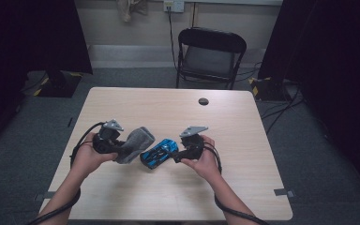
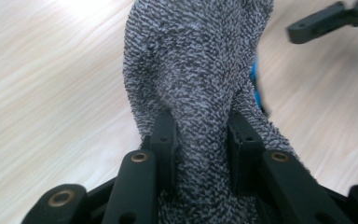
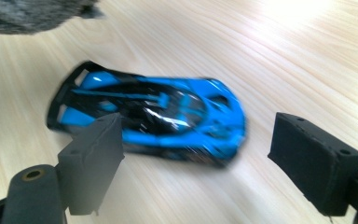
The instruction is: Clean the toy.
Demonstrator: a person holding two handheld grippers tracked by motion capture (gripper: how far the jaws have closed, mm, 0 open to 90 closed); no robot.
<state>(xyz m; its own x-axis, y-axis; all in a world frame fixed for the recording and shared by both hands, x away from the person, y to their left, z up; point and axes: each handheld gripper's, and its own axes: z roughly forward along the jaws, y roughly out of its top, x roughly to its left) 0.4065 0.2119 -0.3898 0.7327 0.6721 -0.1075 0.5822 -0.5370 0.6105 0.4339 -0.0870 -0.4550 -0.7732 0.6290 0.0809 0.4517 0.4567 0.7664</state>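
A grey knitted sock (image 1: 135,144) is pinched in my left gripper (image 1: 122,149), held just above the wooden table (image 1: 168,192). In the left gripper view the sock (image 2: 196,70) rises between the two black pads (image 2: 164,135), which press on it from both sides. A blue and black toy car (image 1: 159,153) lies on the table between the two hands. My right gripper (image 1: 178,157) sits at the car's right end, open. In the right gripper view the car (image 3: 158,116) lies across and just beyond the wide-apart fingers (image 3: 93,158), and the image is blurred.
A black folding chair (image 1: 209,56) stands beyond the table's far edge. A small dark round disc (image 1: 203,101) sits near the far middle of the table. Cables trail from both grippers off the near edge. A corner of the sock (image 3: 32,14) hangs at the upper left of the right gripper view.
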